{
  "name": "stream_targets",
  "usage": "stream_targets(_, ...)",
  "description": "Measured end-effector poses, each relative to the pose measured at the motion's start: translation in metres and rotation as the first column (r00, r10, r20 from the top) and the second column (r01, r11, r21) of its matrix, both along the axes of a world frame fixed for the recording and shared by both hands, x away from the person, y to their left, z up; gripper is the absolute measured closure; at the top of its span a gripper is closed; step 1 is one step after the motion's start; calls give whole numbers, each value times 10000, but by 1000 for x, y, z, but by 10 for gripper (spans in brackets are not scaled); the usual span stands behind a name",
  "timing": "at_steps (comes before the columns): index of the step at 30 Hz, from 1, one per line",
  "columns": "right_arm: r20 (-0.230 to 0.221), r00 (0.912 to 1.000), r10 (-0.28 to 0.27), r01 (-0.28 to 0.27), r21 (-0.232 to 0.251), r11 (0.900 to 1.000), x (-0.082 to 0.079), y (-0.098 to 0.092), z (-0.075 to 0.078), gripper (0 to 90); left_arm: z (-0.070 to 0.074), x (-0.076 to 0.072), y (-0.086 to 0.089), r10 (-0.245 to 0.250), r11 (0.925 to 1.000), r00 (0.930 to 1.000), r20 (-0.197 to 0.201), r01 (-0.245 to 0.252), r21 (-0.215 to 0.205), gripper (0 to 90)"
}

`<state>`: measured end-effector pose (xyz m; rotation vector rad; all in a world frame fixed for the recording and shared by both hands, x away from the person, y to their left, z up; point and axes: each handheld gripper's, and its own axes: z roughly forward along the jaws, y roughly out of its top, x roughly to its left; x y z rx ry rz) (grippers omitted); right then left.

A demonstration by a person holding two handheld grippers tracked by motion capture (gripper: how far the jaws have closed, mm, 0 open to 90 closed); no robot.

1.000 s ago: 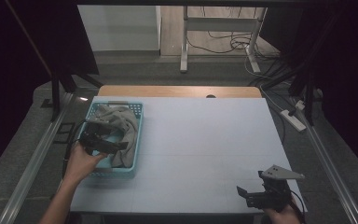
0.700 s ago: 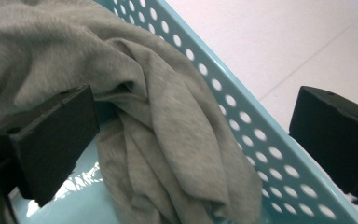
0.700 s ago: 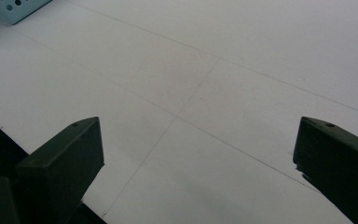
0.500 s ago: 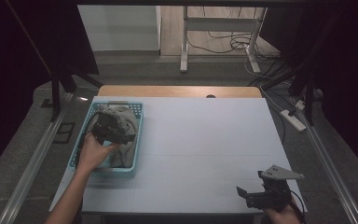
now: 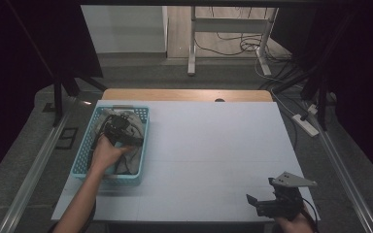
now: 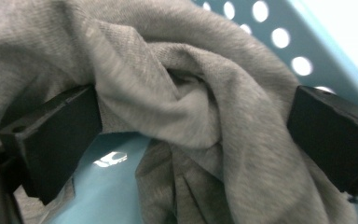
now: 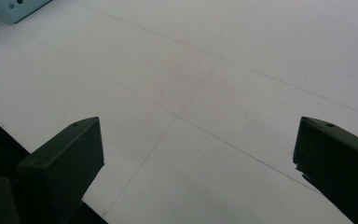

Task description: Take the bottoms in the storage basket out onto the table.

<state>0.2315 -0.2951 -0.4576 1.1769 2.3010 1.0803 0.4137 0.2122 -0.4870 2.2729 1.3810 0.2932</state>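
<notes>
A crumpled grey cloth (image 5: 135,127) lies in a teal perforated basket (image 5: 143,112) at the table's left. My left gripper (image 5: 118,127) is down inside the basket on the cloth. In the left gripper view the left gripper (image 6: 191,112) is open, its jaws wide apart with a bunched fold of the grey cloth (image 6: 186,79) between them and the basket (image 6: 279,32) wall behind. My right gripper (image 5: 259,190) hovers low over the near right corner of the white table (image 5: 213,145). In its own view the right gripper (image 7: 198,135) is open with nothing between the jaws.
The basket's corner (image 7: 14,8) shows far off in the right gripper view. A wooden strip (image 5: 184,94) runs along the table's far edge. Metal rails flank the table, with a power strip (image 5: 305,124) on the floor at right.
My left hand has pushed the gripper farther into the basket, toward its far end, onto the cloth. The right gripper has stayed put.
</notes>
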Motion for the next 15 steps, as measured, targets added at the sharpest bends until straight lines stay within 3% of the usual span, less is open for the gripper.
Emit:
stream_targets(7,17,10000,23,-23,-13,10000,0,0,0,23,-10,7,-1,86,10000,9989,-459,-83,53,78)
stream_targets(11,19,10000,31,-31,-23,10000,0,1,0,23,-21,8,1,13,9995,9951,-993,-45,-322,186)
stream_targets(13,23,10000,35,-35,-54,10000,0,1,0,23,-22,9,3,-88,9983,9919,-1269,15,-576,270)
stream_targets(15,24,10000,45,-45,-63,10000,0,1,0,23,-22,8,3,-235,9983,9906,-1347,160,-565,366)
